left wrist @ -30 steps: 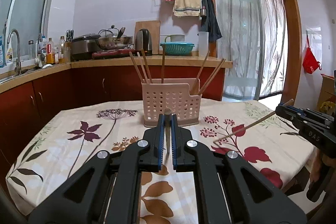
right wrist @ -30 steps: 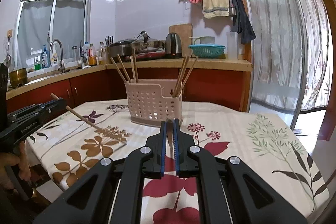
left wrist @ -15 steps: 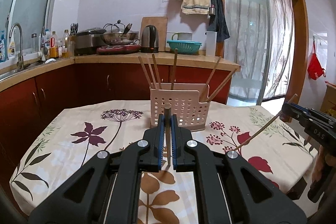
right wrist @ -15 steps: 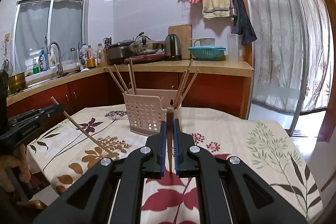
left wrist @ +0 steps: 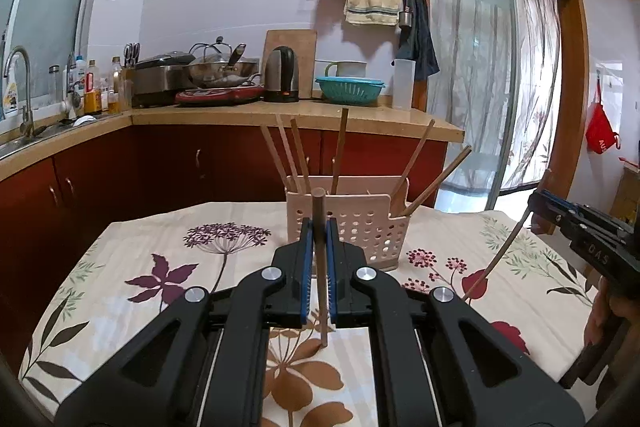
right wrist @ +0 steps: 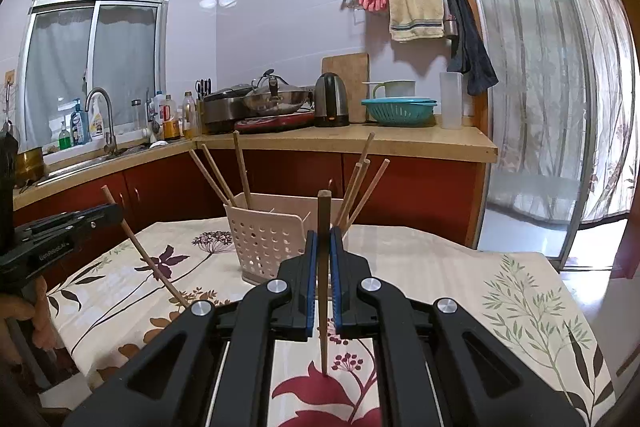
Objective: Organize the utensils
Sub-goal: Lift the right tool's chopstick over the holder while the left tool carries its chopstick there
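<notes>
A beige perforated utensil basket (left wrist: 362, 223) stands on the floral tablecloth and holds several wooden chopsticks (left wrist: 339, 151); it also shows in the right wrist view (right wrist: 264, 239). My left gripper (left wrist: 319, 227) is shut on a wooden chopstick (left wrist: 320, 267), held nearly upright just in front of the basket. My right gripper (right wrist: 323, 239) is shut on another wooden chopstick (right wrist: 323, 279), also nearly upright, before the basket's right end. Each gripper shows in the other's view, the right (left wrist: 576, 227) and the left (right wrist: 60, 227), with its stick slanting down.
The table (left wrist: 132, 267) has a cream cloth with leaf and flower prints. Behind it runs a counter (left wrist: 280, 111) with a kettle, wok, teal colander and bottles; a sink is at left. A sliding glass door (right wrist: 532, 99) is at right.
Both grippers have risen and moved closer to the basket, each chopstick tilting more upright and lifting off the cloth. Both stay shut on their sticks.
</notes>
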A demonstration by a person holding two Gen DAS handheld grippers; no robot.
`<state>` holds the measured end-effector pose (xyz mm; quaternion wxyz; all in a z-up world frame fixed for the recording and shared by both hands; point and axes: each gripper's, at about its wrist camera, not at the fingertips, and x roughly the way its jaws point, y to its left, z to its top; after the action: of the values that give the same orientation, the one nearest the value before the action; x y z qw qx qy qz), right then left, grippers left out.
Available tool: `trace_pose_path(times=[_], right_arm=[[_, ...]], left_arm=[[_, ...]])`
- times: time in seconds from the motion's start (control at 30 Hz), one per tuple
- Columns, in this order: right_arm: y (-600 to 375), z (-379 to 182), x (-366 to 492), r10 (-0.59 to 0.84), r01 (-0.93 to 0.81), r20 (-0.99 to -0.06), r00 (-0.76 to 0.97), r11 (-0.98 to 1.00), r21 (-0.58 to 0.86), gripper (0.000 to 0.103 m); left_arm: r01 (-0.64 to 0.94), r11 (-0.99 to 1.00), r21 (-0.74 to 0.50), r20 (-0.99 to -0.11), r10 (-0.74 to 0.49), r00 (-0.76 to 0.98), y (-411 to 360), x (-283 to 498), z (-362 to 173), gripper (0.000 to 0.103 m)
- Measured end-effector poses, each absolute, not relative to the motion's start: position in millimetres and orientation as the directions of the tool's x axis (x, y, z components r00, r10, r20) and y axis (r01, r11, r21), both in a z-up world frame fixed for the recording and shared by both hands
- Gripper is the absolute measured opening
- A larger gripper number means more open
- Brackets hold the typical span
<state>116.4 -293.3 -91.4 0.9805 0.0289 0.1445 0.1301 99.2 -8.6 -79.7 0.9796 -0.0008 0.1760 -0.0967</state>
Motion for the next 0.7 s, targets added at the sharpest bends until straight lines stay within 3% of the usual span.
trace_pose_path(times=[0.33, 0.7], right_arm=[[-299, -69, 128, 0.299, -0.269, -0.238, 0.924, 0.951, 0.149, 0.007], [-291, -20, 155, 0.338, -0.322, -0.102, 0.936, 0.936, 0.140, 0.007]], left_arm=[[0.231, 0.971, -0.060, -0.301, -0.238, 0.923, -4, 116, -49, 0.007], [0.258, 0.966, -0.031, -0.153, -0.260, 0.953, -5, 142, 10, 0.007]])
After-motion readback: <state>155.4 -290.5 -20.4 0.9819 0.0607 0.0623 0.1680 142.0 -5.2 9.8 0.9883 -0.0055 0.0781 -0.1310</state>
